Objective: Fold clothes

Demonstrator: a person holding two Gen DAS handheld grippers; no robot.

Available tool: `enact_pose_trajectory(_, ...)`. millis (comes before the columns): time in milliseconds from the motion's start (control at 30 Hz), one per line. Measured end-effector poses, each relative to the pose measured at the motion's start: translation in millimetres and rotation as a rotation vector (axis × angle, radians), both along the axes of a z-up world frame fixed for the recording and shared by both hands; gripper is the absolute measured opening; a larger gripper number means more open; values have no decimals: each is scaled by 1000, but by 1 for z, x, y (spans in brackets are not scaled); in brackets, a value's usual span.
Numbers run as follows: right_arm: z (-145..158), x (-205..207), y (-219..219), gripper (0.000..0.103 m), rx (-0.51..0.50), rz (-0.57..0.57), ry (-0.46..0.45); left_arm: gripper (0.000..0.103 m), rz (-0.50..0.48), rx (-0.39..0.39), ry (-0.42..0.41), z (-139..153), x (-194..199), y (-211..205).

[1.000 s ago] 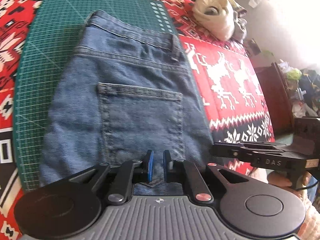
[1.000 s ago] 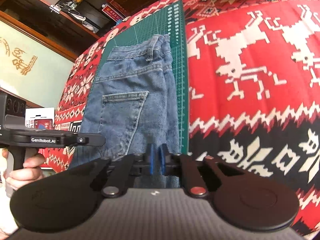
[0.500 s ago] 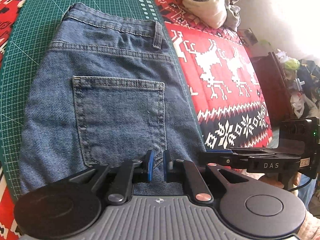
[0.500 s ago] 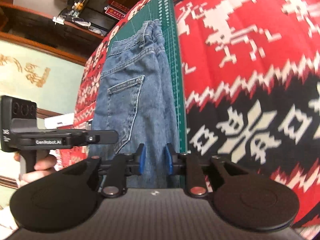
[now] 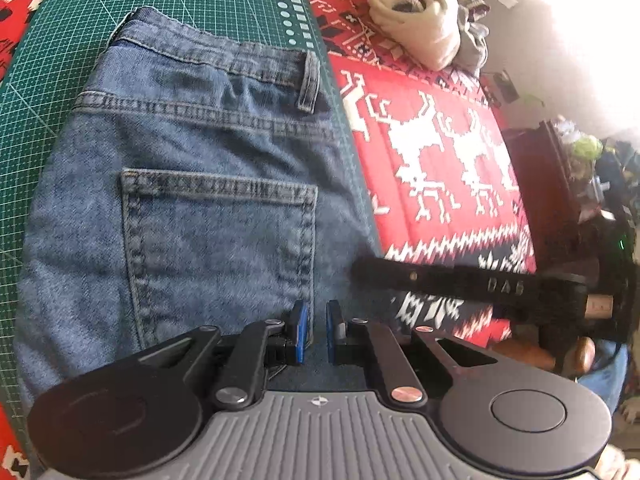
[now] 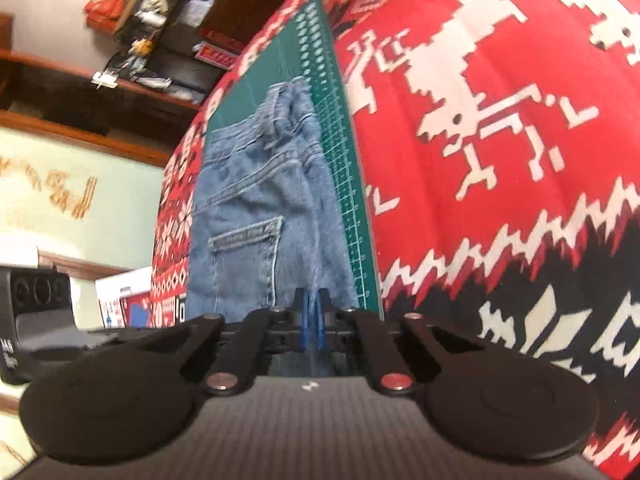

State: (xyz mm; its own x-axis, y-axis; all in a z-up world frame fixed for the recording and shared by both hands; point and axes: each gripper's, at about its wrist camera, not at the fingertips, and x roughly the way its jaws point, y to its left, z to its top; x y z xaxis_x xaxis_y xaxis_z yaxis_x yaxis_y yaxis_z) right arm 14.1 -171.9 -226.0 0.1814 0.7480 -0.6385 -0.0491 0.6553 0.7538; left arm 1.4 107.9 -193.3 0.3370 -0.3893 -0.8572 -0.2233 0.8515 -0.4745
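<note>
Both the left tongs (image 5: 316, 330) and right tongs (image 6: 311, 322) were pinched narrow on the near edge of the jeans (image 5: 192, 200), lying on the green mat (image 5: 52, 60), apparently ready to fold them.

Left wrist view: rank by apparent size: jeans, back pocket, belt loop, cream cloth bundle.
1. jeans
2. back pocket
3. cream cloth bundle, though it lies farther from the camera, so its true size is unsure
4. belt loop
</note>
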Motion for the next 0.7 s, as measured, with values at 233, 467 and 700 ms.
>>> enact_pose_trajectory(233,34,-11,3,0,-85,-17,-98,8,-33,31,-22,4,22,-18)
enact_pose_trajectory(467,10,0,-3,0,-83,-46,-19,7,-19,41,-1,-13,36,-20)
enact_pose_trajectory(700,18,-4,-8,0,-148,-34,-62,6,-12,32,7,-13,33,-18)
